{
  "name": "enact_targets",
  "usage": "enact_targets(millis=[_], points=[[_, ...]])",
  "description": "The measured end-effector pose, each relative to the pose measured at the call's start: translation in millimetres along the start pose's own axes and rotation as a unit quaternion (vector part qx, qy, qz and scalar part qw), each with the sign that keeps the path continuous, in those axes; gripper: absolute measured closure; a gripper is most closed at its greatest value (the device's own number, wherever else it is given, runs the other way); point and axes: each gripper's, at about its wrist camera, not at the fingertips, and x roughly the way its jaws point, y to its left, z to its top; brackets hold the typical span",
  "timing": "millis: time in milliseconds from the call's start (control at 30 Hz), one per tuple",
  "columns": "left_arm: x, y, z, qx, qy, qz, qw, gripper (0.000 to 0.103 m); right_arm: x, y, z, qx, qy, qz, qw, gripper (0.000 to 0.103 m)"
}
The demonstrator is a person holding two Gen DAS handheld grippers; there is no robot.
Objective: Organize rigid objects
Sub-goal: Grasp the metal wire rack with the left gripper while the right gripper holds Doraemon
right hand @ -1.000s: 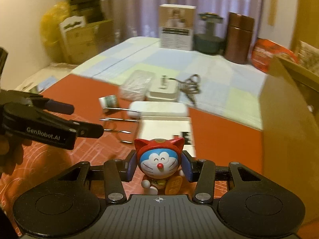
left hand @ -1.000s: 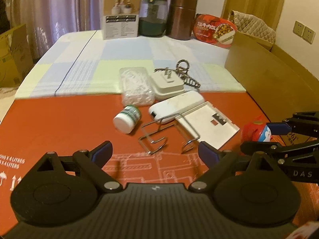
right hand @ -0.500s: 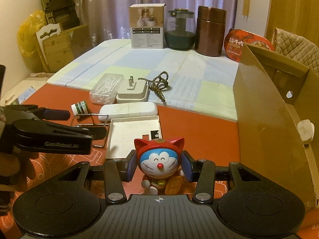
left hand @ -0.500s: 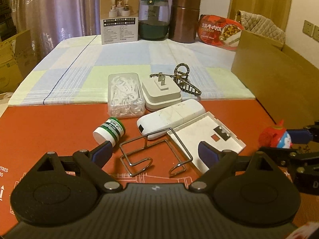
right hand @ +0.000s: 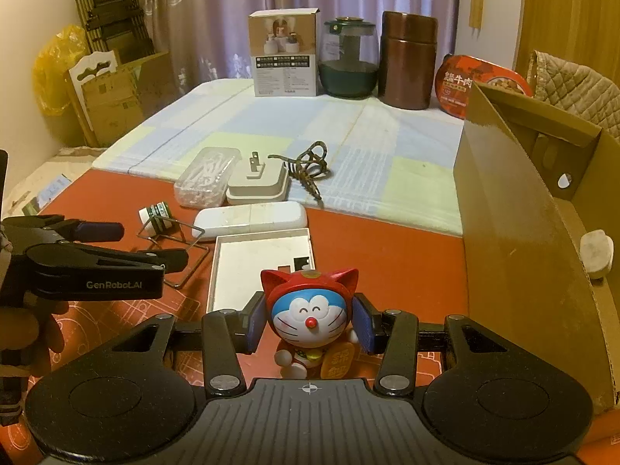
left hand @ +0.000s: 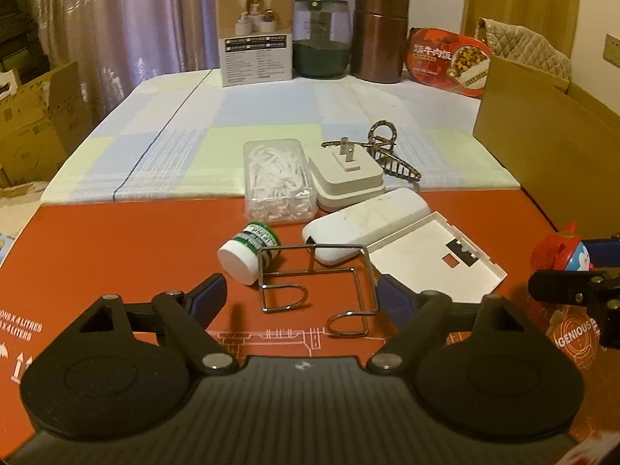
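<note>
My right gripper (right hand: pixel 309 327) is shut on a Doraemon figure (right hand: pixel 310 319) with a red cat hood, held above the red mat; the figure also shows at the right edge of the left wrist view (left hand: pixel 564 250). My left gripper (left hand: pixel 302 294) is open and empty, its fingers on either side of a bent wire rack (left hand: pixel 317 281). Beyond the rack lie a small white bottle (left hand: pixel 248 250), a white case (left hand: pixel 364 223), a white tray lid (left hand: pixel 434 261), a charger plug (left hand: pixel 348 176), a clear box of floss picks (left hand: pixel 277 178) and a metal hair claw (left hand: pixel 389 151).
An open cardboard box (right hand: pixel 531 209) stands at the right, with a white object (right hand: pixel 595 254) inside. At the back stand a carton (left hand: pixel 255 37), a glass jar (left hand: pixel 321 37), a brown canister (left hand: pixel 381 35) and a red food pack (left hand: pixel 449 62).
The left gripper has moved forward over the wire rack, which now lies between its fingers. The right gripper still holds the figure and has swung to face the cardboard box more squarely.
</note>
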Motion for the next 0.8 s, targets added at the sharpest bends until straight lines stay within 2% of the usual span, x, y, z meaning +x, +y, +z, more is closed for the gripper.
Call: enact_targets(millis=[233,633,700,800], points=[[6.3,-9.5,-1.2,0.018,-0.002,-0.001,0.9998,0.04,2.2,-0.9,-0.6,0.003,0.005,-0.002,1.0,0.059],[-10.5,-14.1,-13.6,0.031,0.008,0.0,0.9995,0.04,1.3,-0.1,-0.7,0.005,0.004,0.002,1.0,0.059],[-8.5,-14.6,-13.4,0.03,0.007,0.009,0.9995,0.034,0.9,0.3,-1.0,0.005,0.004,0.002,1.0,0.059],[-5.5,-13.9,-12.5,0.027,0.006,0.012,0.9996,0.034,0.9,0.2,-0.7,0.005,0.006,0.003,1.0,0.059]])
